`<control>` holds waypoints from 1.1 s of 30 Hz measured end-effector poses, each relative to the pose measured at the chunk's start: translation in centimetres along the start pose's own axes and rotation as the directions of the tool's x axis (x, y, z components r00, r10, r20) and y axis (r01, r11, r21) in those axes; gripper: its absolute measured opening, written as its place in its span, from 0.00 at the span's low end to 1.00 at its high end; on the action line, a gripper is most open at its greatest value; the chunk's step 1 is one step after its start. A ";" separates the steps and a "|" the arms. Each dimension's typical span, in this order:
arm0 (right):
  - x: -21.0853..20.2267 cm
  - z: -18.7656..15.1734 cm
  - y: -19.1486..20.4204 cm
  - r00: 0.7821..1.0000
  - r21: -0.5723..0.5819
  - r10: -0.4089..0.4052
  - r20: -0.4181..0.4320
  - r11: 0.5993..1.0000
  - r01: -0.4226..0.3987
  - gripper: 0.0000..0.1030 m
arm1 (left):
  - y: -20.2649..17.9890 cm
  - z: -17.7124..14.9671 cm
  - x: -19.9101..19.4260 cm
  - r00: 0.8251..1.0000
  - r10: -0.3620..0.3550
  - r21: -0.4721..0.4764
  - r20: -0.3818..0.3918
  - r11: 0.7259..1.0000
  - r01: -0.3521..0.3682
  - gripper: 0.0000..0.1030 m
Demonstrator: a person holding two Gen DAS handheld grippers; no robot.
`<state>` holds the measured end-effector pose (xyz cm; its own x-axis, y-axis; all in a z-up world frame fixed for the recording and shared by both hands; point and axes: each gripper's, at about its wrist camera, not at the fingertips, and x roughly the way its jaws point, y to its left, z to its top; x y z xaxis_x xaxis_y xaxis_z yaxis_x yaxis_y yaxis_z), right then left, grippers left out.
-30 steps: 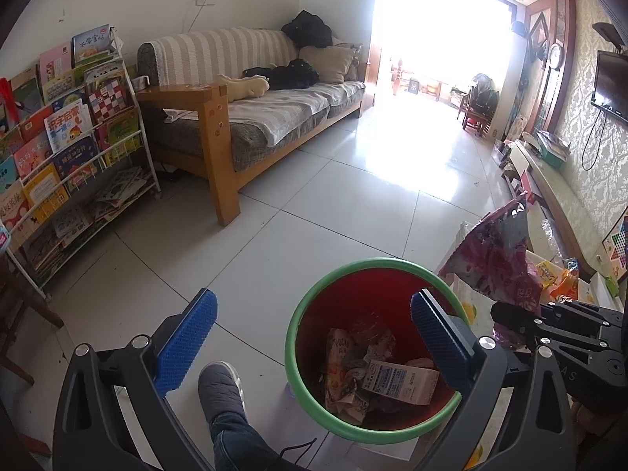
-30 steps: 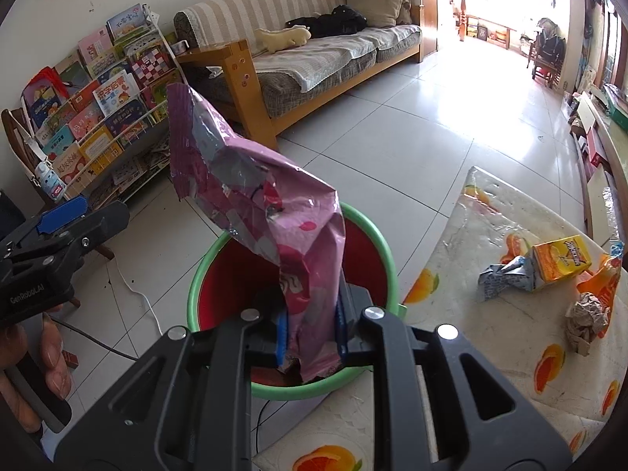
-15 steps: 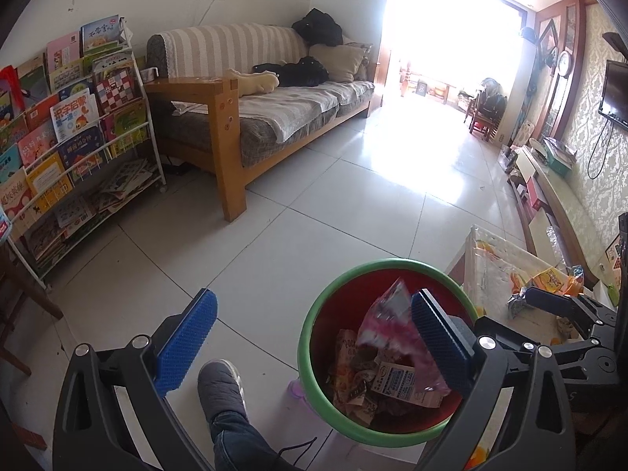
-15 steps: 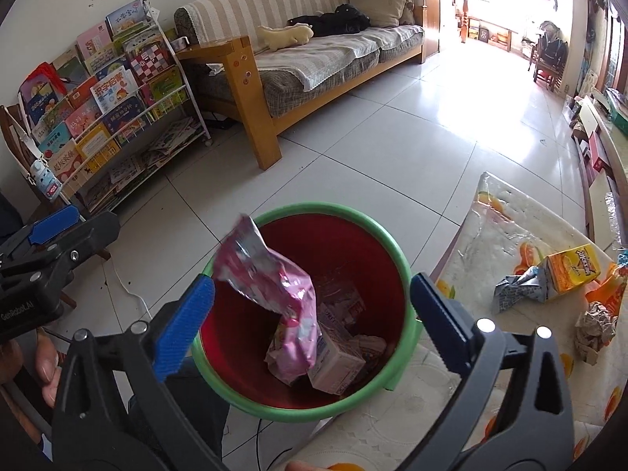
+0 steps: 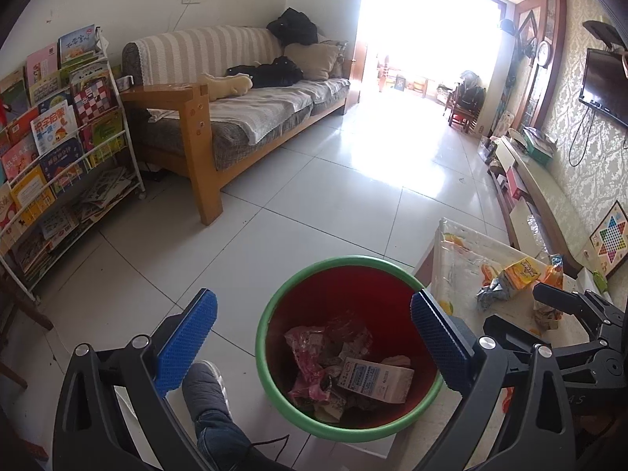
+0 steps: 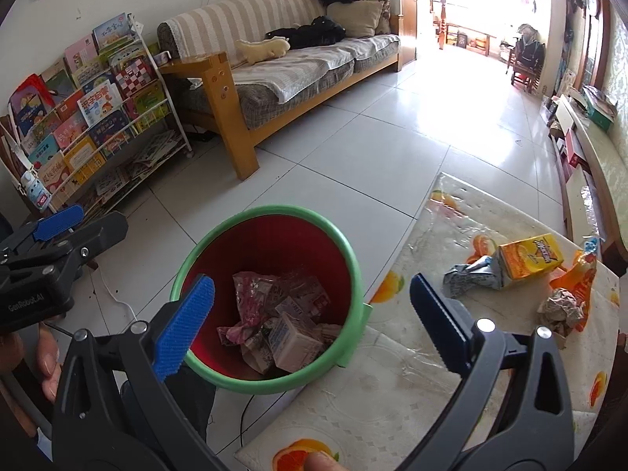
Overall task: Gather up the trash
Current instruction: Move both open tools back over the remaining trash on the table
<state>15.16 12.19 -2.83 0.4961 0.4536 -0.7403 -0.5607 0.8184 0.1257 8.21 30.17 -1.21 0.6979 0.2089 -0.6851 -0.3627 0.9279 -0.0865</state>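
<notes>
My right tongs [image 6: 310, 314] and left tongs [image 5: 314, 337] gape wide and empty above the bin [image 6: 219, 255], the pink wrapper [image 6: 245, 298] inside; an orange carton [image 6: 530, 261] lies on the tabletop [image 6: 392, 392].

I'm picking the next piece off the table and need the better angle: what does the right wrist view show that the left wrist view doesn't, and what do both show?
Only the right wrist view: the crumpled paper ball unobstructed beside the orange wrapper, and the near stretch of the tablecloth.

Only the left wrist view: the wall TV and the checkers board.

Both: the red bin with the pink bag inside, the yellow juice carton and the crumpled silver wrapper on the table.
</notes>
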 end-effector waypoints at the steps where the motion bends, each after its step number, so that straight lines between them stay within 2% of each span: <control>1: -0.7 -0.3 -0.9 1.000 0.017 -0.010 0.007 1.000 0.010 0.95 | -1.0 0.0 -0.1 1.000 -0.016 0.011 0.000 1.000 0.016 0.92; 9: -6.2 -3.8 -9.5 0.991 0.148 -0.131 0.030 0.981 0.126 0.95 | -10.2 -0.3 -0.9 0.989 -0.147 0.129 -0.012 0.981 0.147 0.92; 16: -10.4 -7.2 -16.5 0.971 0.261 -0.236 0.030 0.940 0.221 0.95 | -17.7 -0.8 -0.9 0.966 -0.251 0.206 -0.053 0.944 0.257 0.92; 24: -12.3 -8.6 -21.3 0.958 0.317 -0.287 0.026 0.911 0.264 0.95 | -23.7 -1.9 1.3 0.951 -0.279 0.282 -0.131 0.909 0.306 0.92; 33: -9.7 -8.4 -24.3 0.959 0.356 -0.285 -0.013 0.895 0.270 0.95 | -26.2 -1.7 5.4 0.944 -0.265 0.330 -0.197 0.889 0.318 0.92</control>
<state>18.41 -15.02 -4.28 0.6263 0.1973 -0.7542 -0.1316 0.9803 0.1471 20.41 6.44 -3.84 0.6333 -0.1093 -0.7662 0.1037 0.9930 -0.0559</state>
